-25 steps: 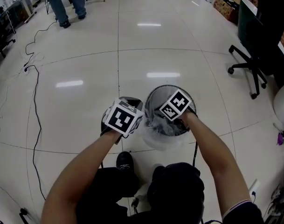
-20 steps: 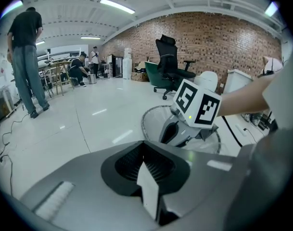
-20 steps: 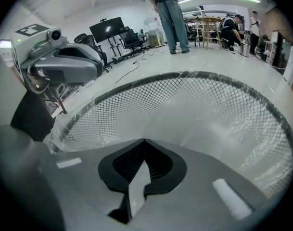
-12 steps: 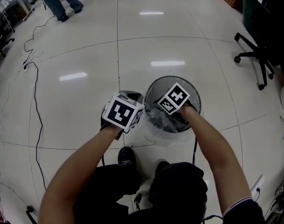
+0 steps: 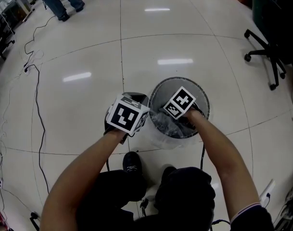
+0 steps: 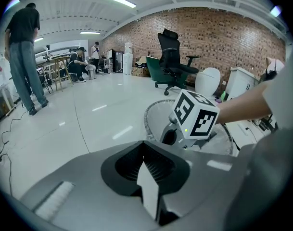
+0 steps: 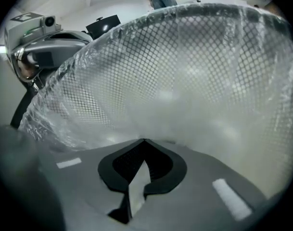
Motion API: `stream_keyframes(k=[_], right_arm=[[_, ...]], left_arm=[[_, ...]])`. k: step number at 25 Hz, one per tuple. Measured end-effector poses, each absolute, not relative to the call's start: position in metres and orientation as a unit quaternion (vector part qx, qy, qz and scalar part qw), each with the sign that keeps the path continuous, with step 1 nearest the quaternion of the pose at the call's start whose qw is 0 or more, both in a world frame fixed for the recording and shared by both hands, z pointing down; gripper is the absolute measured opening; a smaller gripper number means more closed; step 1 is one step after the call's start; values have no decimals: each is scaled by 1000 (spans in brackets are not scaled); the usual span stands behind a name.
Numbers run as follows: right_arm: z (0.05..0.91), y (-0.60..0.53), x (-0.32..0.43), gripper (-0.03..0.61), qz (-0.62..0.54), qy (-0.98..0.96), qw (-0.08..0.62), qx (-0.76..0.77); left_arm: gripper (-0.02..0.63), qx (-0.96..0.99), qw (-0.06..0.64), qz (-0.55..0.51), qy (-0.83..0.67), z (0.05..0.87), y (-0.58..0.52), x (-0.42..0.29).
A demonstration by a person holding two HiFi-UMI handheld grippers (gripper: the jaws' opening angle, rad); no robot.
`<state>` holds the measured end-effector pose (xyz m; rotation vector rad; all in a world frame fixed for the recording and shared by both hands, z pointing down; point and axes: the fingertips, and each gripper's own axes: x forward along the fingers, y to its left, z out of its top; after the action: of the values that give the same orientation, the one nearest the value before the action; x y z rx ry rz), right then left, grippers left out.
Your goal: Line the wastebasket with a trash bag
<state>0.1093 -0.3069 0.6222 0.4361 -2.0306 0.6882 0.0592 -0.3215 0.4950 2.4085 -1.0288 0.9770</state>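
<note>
Head view: mesh wastebasket [image 5: 202, 97] stands on the white floor [image 5: 88, 47], just ahead of the person's shoes. The clear trash bag [image 7: 184, 105] sits inside it against the mesh, with film bunched over the rim at 6 to 7 o'clock. The right gripper [image 7: 144, 140] is down inside the basket, entering from 6 o'clock. Its fingers are pressed together and the tips are against the bag film; can't tell if any film is caught. The left gripper [image 6: 144, 144] is outside the basket at its 9 o'clock, just beside the rim, with fingers pressed together and nothing seen between them. Office chair [image 5: 266, 52] at 2 o'clock, cable [image 5: 38, 109] at 9 o'clock, standing person [image 5: 57, 1] at 11 o'clock, all well apart.
</note>
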Motion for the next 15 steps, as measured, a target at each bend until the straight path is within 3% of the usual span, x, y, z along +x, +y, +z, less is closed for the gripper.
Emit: stream_keyframes(k=[11, 15], right_arm=[[630, -304, 110, 6, 276, -818, 471, 180], [624, -305, 110, 55, 272, -820, 470, 183]], left_arm=[[11, 851, 175, 340, -361, 495, -319, 54], [11, 852, 174, 336, -362, 492, -319, 54]])
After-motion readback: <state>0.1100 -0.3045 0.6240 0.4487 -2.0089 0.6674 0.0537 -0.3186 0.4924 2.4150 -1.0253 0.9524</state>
